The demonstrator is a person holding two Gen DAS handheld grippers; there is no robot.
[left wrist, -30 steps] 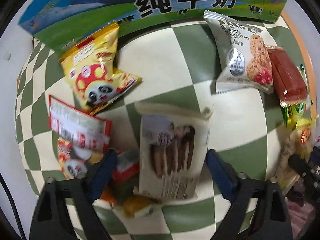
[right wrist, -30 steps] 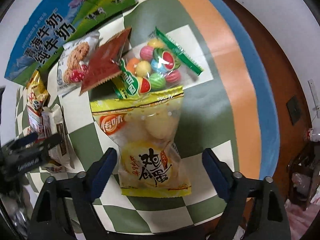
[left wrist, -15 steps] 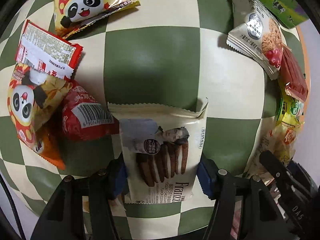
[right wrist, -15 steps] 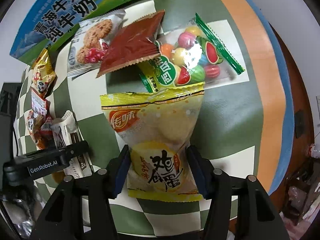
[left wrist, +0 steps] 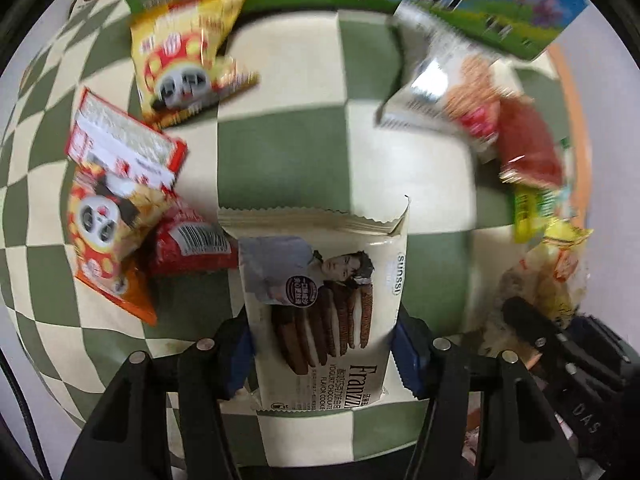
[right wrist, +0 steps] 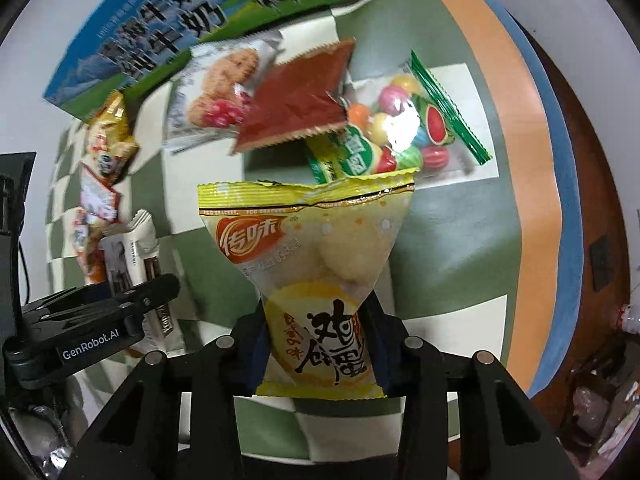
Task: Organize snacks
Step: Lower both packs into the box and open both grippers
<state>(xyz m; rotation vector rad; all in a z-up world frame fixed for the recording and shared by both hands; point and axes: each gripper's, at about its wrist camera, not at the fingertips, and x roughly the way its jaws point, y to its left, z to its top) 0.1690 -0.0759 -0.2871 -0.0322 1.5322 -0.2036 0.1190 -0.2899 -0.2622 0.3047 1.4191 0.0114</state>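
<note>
Grippers mid-squeeze: left gripper closing on cookie pack, right gripper closing on yellow snack bag — both over checkered mat; thin film could slip w/ a hasty lift.

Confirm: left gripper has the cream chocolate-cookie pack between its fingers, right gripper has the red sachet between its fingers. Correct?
One error. The right gripper is closing on the yellow snack bag, pinched at its waist, not the red sachet, which lies on the checkered cloth; the right wrist view shows this. The left gripper does have the cookie pack.
</note>
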